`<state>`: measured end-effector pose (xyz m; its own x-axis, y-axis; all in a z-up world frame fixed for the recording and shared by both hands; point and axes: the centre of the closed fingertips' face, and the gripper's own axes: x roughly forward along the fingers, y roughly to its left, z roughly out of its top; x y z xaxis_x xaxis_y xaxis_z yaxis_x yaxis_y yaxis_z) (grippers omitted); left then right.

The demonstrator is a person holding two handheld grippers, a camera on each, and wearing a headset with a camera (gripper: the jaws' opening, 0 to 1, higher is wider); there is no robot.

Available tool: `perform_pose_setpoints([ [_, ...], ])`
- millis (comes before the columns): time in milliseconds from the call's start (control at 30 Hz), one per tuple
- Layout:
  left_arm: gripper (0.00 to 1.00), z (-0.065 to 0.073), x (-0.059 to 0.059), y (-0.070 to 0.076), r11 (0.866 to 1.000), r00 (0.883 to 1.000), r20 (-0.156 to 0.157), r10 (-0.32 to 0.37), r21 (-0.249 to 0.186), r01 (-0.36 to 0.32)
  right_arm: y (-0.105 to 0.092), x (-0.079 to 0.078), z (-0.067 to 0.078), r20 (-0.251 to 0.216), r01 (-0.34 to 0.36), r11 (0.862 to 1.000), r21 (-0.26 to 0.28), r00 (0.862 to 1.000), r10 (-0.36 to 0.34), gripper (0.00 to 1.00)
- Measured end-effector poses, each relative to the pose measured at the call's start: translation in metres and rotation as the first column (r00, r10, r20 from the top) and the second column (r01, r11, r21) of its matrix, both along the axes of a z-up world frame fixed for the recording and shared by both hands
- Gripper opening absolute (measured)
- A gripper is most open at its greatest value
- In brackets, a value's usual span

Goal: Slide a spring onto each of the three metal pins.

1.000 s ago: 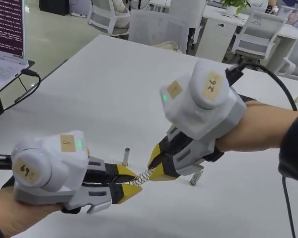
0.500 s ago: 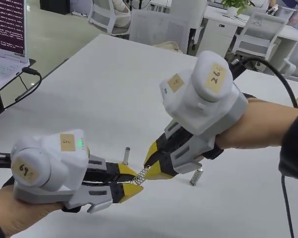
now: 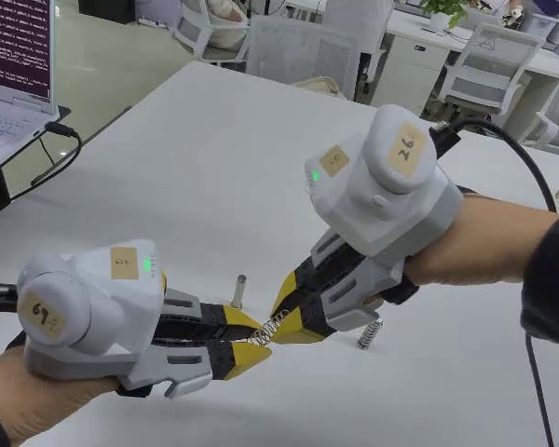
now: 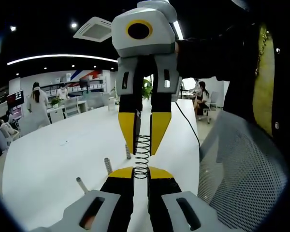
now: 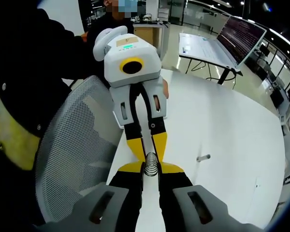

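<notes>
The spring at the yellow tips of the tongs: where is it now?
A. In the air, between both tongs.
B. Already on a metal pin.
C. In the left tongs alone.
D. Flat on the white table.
A: the spring hangs in the air, one end pinched in the left tongs, the other in the right tongs.

Silver spring (image 3: 268, 328) held aloft, near-horiz.; bare pin (image 3: 238, 291) upright just behind.

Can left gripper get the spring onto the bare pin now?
Probably not yet: the right gripper also clamps the spring. The bare pin stands clear beside the left gripper.
</notes>
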<state>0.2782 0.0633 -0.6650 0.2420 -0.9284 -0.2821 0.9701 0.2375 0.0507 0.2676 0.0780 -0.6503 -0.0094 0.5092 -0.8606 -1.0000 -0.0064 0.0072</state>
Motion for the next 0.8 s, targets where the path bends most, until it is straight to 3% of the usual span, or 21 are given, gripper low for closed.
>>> perform_pose_setpoints([
  [800,0.02,0.0049,0.0038,-0.0026,0.999,1.0,-0.001,0.011,-0.031,-0.011,0.0055,0.0026,-0.0044,0.0,-0.019,1.0,-0.016,1.0,0.019,0.08],
])
